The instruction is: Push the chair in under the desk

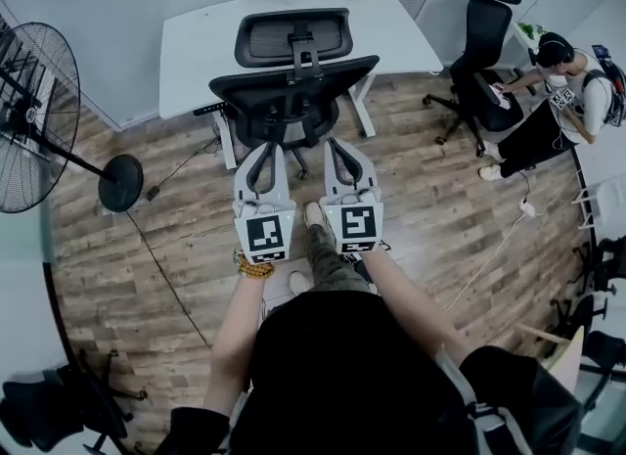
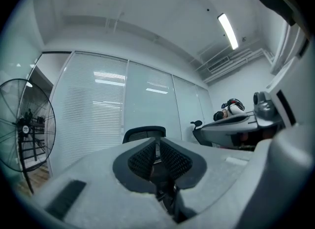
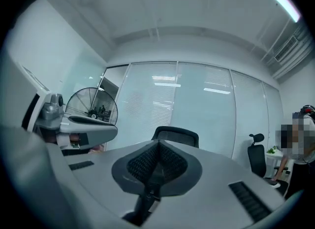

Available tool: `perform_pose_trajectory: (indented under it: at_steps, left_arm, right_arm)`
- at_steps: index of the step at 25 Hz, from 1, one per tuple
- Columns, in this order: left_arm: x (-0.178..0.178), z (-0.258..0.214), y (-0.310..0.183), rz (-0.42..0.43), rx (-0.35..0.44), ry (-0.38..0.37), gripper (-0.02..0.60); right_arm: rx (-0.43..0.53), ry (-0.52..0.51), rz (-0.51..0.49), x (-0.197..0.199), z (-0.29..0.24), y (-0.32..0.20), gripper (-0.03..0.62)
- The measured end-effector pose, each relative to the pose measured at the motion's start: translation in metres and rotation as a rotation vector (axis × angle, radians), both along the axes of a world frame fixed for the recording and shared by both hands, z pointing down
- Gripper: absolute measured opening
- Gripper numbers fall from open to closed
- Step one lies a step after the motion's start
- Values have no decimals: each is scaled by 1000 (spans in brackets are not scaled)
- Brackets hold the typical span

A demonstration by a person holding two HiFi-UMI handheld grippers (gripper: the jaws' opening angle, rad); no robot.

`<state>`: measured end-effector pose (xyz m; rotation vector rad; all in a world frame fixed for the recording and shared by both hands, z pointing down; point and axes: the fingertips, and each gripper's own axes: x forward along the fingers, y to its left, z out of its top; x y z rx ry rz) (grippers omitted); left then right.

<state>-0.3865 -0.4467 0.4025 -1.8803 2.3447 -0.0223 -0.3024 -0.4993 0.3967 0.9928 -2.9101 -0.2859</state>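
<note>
We see the wooden floor (image 1: 176, 238) spread around us, with the white worktop (image 1: 196, 47) at twelve o'clock. The black chair (image 1: 293, 86) stands at the worktop's near edge, backrest turned toward us and headrest showing over the top. A tall fan (image 1: 29, 115) stands at ten o'clock. We hold the left gripper (image 1: 264, 150) and the right gripper (image 1: 338, 145) side by side at the backrest. Each pair of fingers is closed tip to tip with nothing between; contact with the backrest is unclear.
</note>
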Motion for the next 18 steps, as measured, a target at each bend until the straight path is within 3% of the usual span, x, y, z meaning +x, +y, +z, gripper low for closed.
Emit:
perform_pose_trajectory:
  at_steps: [4,10,18]
  left_arm:
    - [7,-5,18,-34,28,-48,12]
    - [26,-6,31,-18,45,-20,12]
    - [44,2,49,25,51,39,12]
  right_arm:
    - [72,1,-52,-3,-6,33,2]
    - [159,-13,-88,1,-18,83,2]
    - [123,-68,-106,12,-14,104,0]
